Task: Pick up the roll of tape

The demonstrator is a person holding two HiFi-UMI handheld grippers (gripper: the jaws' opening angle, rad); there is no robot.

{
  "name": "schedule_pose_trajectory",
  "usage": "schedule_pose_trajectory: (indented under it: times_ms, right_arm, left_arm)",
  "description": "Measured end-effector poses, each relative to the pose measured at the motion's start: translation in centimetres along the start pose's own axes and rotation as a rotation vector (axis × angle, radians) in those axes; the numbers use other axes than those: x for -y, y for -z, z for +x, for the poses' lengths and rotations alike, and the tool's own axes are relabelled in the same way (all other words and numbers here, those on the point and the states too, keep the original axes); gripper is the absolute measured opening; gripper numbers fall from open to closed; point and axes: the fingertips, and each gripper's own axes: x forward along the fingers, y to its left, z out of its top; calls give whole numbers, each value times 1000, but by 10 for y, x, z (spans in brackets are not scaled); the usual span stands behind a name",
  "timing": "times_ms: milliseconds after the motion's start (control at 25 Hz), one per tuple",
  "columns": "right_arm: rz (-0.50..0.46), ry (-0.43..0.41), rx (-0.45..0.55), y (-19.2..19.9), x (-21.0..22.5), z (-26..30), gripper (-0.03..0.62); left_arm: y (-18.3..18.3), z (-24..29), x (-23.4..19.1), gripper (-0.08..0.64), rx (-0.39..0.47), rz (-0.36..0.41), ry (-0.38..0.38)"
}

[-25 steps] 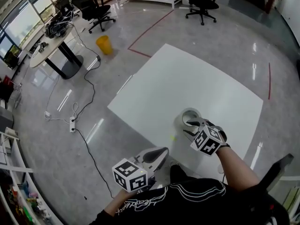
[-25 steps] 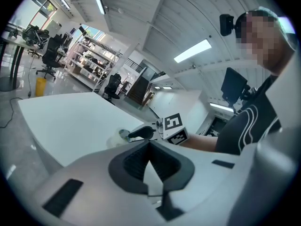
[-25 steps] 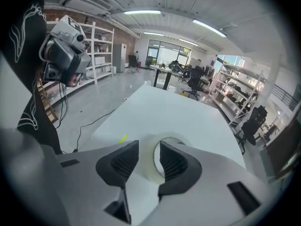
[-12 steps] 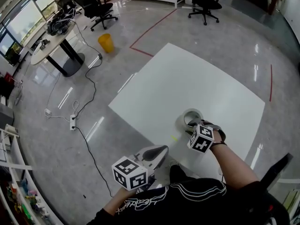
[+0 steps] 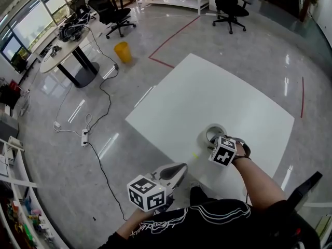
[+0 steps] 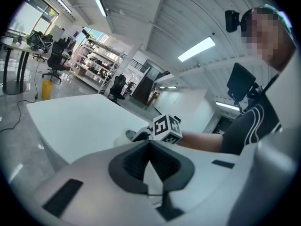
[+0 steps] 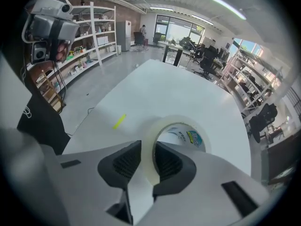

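Note:
A roll of clear tape (image 5: 213, 133) lies flat on the white table (image 5: 207, 92), near its front edge. My right gripper (image 5: 213, 141) points steeply down at the roll's near side. In the right gripper view the roll's wall (image 7: 149, 142) stands between the two dark pads, one inside the ring and one outside, and both touch it after the jaws have just been closing. My left gripper (image 5: 180, 167) hovers off the table's front edge, its jaws shut on nothing. The left gripper view shows the tape (image 6: 129, 134) beside the right gripper's marker cube (image 6: 165, 128).
A small yellow-green mark (image 5: 194, 154) sits on the table left of the roll. On the floor to the left are a cable with a power strip (image 5: 84, 137), a yellow bin (image 5: 122, 51) and a round desk (image 5: 67, 45). Office chairs (image 5: 231, 4) stand at the back.
My right gripper has sunk onto the near wall of the tape roll and its jaws have narrowed around it. The left gripper has stayed where it was.

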Motion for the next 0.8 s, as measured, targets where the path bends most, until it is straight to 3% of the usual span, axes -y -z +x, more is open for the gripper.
schedule_pose_trajectory:
  times_ms: [200, 320, 560, 800]
  right_arm:
    - [50, 19, 29, 0, 5, -1, 92]
    - [128, 14, 85, -4, 8, -9, 92]
    - [271, 52, 279, -18, 11, -43, 92]
    - [407, 55, 559, -38, 1, -113, 92]
  left_arm:
    - [-5, -6, 2, 3, 15, 10, -14]
    - [-9, -12, 6, 3, 25, 22, -21]
    - [-13, -22, 16, 3, 47, 47, -27]
    - [-23, -38, 33, 3, 82, 97, -24]
